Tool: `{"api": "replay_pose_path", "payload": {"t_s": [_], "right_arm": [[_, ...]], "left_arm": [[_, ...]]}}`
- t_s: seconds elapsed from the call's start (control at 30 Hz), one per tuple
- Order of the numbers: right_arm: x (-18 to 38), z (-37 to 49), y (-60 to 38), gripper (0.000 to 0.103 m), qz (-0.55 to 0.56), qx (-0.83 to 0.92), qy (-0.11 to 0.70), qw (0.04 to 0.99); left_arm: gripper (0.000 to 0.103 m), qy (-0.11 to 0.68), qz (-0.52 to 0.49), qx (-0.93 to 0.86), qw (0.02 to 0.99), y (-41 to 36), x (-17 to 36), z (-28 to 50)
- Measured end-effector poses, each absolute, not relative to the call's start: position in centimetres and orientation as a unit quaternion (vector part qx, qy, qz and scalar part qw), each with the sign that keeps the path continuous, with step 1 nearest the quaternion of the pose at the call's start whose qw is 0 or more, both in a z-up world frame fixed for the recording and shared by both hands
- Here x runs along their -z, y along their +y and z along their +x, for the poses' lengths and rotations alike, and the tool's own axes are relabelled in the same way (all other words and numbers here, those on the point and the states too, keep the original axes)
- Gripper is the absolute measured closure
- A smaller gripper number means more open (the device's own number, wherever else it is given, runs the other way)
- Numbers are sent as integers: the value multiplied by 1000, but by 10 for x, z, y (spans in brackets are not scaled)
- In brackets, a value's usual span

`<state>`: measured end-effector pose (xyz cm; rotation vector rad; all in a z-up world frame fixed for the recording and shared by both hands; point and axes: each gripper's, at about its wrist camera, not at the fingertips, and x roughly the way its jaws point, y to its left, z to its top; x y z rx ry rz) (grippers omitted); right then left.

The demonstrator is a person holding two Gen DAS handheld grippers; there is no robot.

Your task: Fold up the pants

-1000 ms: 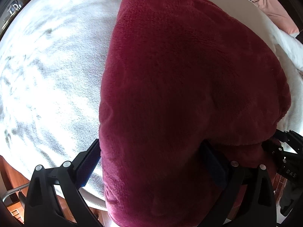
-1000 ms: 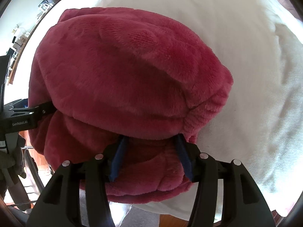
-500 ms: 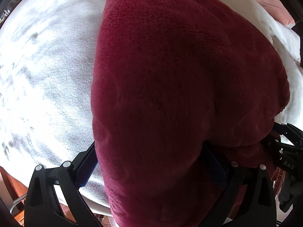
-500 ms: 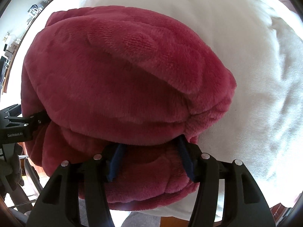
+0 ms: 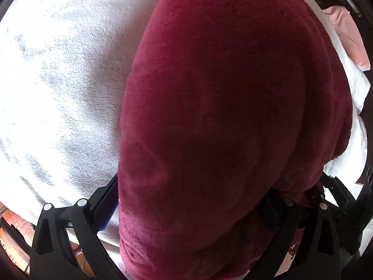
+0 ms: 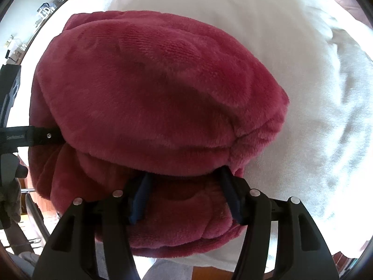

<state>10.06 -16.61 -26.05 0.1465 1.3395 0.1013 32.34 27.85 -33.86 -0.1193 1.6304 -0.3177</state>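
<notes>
The dark red fleece pants (image 5: 233,116) lie folded in a thick bundle on a white towel-covered surface (image 5: 58,81). My left gripper (image 5: 188,207) is spread wide with the bundle's near edge draped over and between its fingers; the fingertips are hidden under the fabric. In the right wrist view the pants (image 6: 151,98) fill the centre. My right gripper (image 6: 186,186) also has its jaws spread, with a folded layer lying over the blue pads (image 6: 139,193). The left gripper's finger (image 6: 30,136) shows at the left, tucked between layers.
The white cover (image 6: 314,93) stretches to the right and beyond the pants. A pink cloth (image 5: 349,35) lies at the far right of the left wrist view. The surface's front edge (image 6: 209,263) and the floor show below the bundle.
Both grippers have moved forward with the upper layer, so the bundle looms larger in the left wrist view. The jaw spread looks the same.
</notes>
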Motion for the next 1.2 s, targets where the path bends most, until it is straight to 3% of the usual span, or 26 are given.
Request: {"api": "replay_pose_path", "payload": {"t_s": [0.2,0.27,0.47,0.77,1.2], "right_arm": [[228,84,-174,35,93,-69,601,790],[217,74,-183,25,108,-65,590,797],[198,55,-219,9,173,-41,559,810],[248,82,-238,9,281,-26,565,775],[300,99,-246,9,369,-37,586,721]], "left_arm": [[5,715,-25,144,684,278,317,327],[5,707,-23,154,690,280,305,330],[5,672,-11,192,716,286,270,340],[5,646,-36,232,726,297,290,390],[5,682,-104,303,657,275,305,394]]}}
